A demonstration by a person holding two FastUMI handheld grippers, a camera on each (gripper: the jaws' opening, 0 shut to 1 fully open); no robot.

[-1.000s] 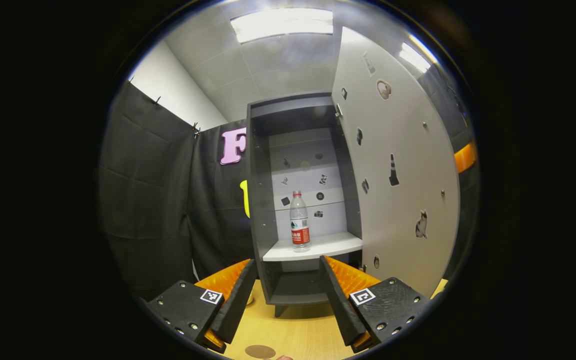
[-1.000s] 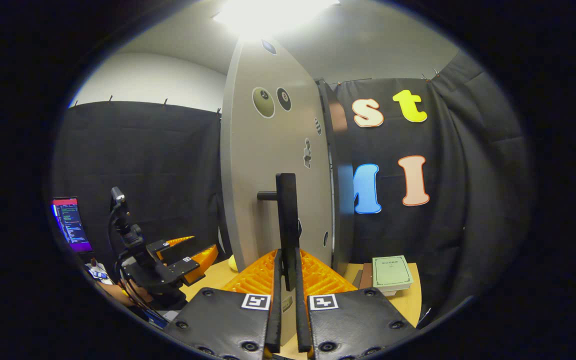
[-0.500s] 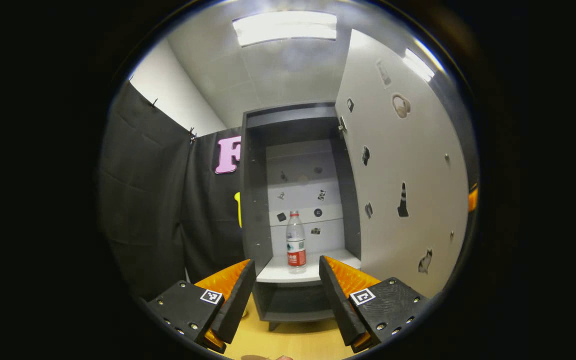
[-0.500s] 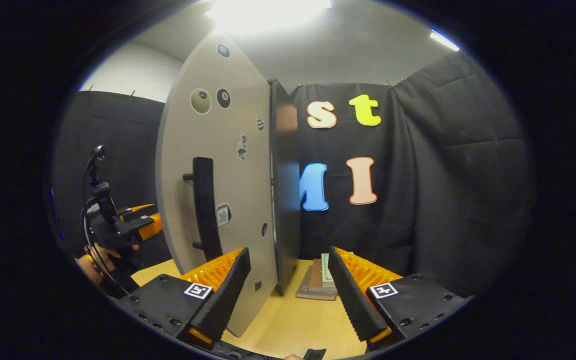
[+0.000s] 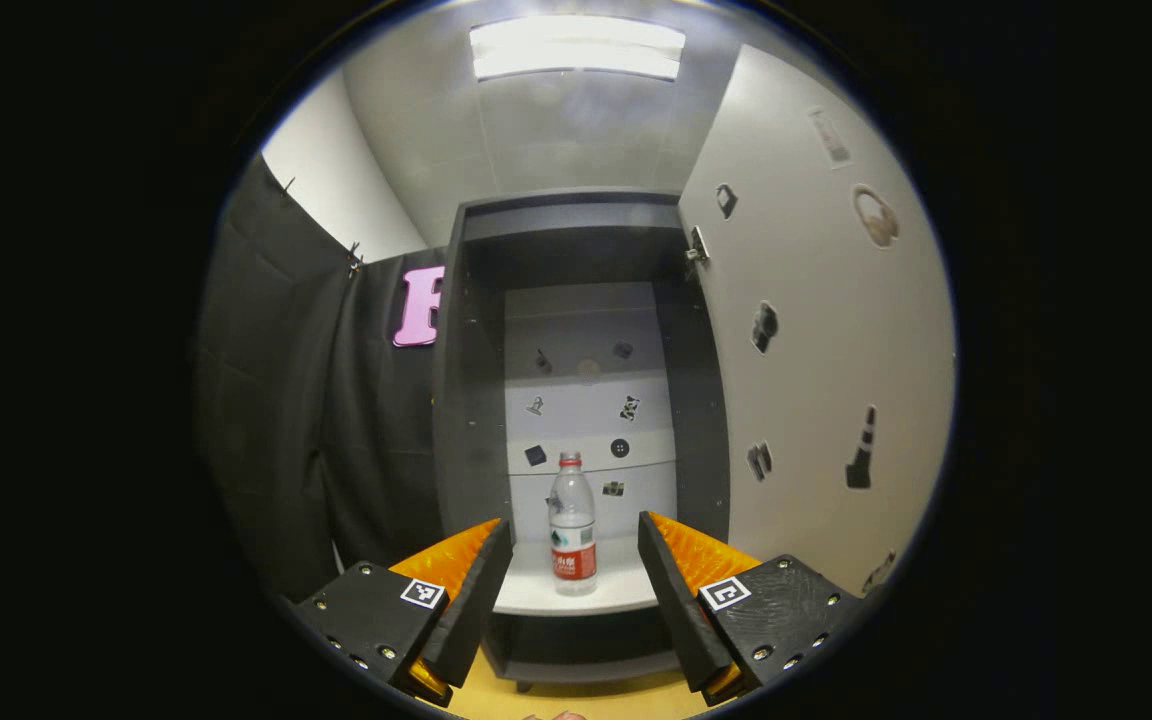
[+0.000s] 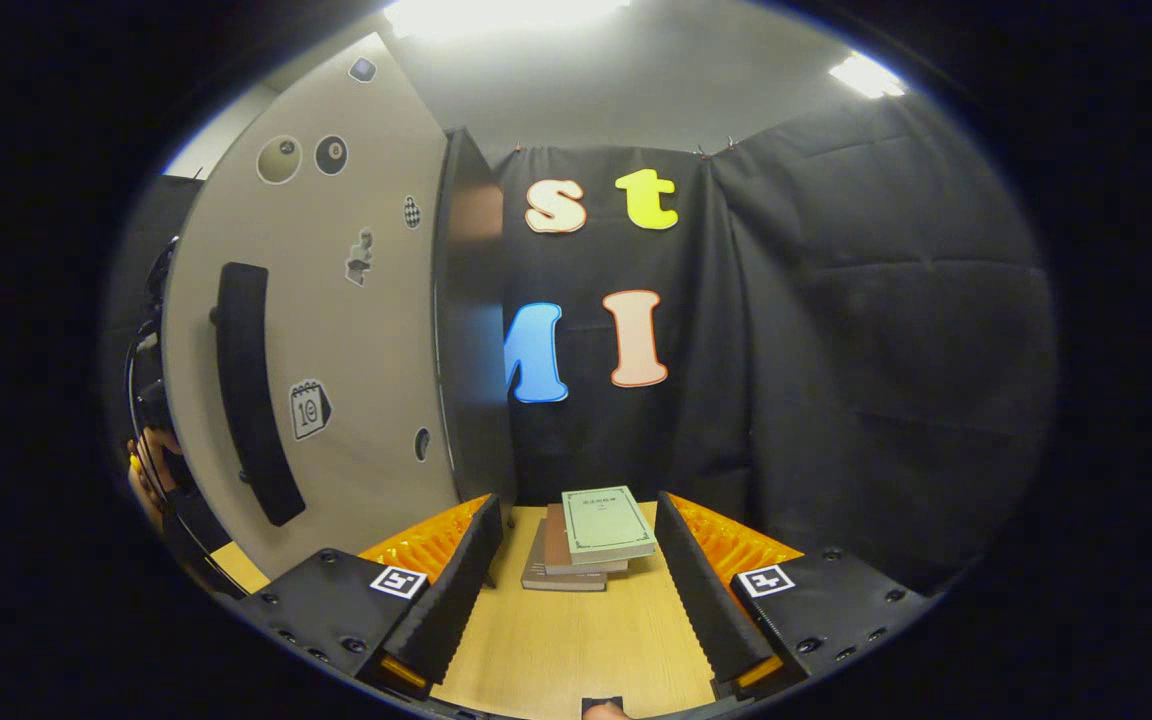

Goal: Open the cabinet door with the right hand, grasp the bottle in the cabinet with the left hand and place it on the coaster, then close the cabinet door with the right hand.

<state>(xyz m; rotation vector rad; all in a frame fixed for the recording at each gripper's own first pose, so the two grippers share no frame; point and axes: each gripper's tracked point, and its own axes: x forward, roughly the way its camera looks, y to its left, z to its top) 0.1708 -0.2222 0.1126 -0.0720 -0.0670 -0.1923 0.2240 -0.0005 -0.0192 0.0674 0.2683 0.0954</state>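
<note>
In the left gripper view, black cloth hung at the left, then the open cabinet (image 5: 476, 400); the bottle (image 5: 572, 525) stood upright on its white shelf (image 5: 626, 590), framed between the spread fingers of the left gripper (image 5: 566, 600). The cabinet door (image 5: 816, 350) stood wide at right. In the right gripper view, the right gripper (image 6: 571, 600) gaped over the wooden table (image 6: 566, 650), books (image 6: 586, 540) stacked ahead.

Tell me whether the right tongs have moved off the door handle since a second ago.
Yes. The right tongs let go and swung right; the door handle now sits far left.
</note>
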